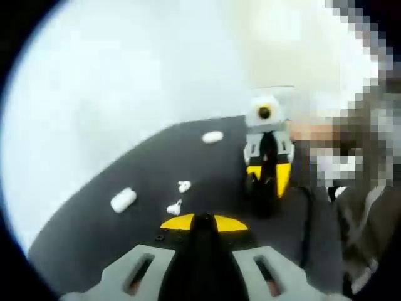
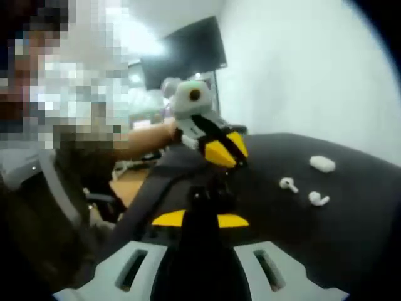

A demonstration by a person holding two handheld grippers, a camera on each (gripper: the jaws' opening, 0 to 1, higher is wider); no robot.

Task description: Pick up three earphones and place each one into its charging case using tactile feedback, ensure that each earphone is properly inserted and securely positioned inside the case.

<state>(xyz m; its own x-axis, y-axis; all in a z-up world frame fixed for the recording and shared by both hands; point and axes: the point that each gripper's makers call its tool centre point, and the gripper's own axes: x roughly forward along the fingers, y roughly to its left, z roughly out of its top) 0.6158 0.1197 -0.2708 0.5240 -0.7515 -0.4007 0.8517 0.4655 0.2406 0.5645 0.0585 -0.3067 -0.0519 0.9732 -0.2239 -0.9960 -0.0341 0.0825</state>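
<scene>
In the left gripper view two white earphones (image 1: 183, 185) (image 1: 175, 207) lie on the black mat (image 1: 94, 238), just beyond my left gripper (image 1: 203, 221), whose yellow-tipped jaws are shut with nothing between them. One white charging case (image 1: 123, 199) rests to their left and another case (image 1: 213, 137) lies farther off. My right gripper (image 1: 268, 182) stands over the mat to the right. In the right gripper view the same mat (image 2: 351, 238) carries two earphones (image 2: 288, 184) (image 2: 319, 199) and a case (image 2: 322, 163) right of my right gripper (image 2: 199, 217), shut and empty. The left gripper (image 2: 224, 150) hovers ahead.
A person sits at the mat's side, with an arm (image 2: 147, 141) reaching to the left gripper. A dark monitor (image 2: 188, 53) hangs on the white wall behind. The mat's edge (image 1: 144, 141) runs along a pale surface. A black cable (image 1: 307, 219) trails near the right gripper.
</scene>
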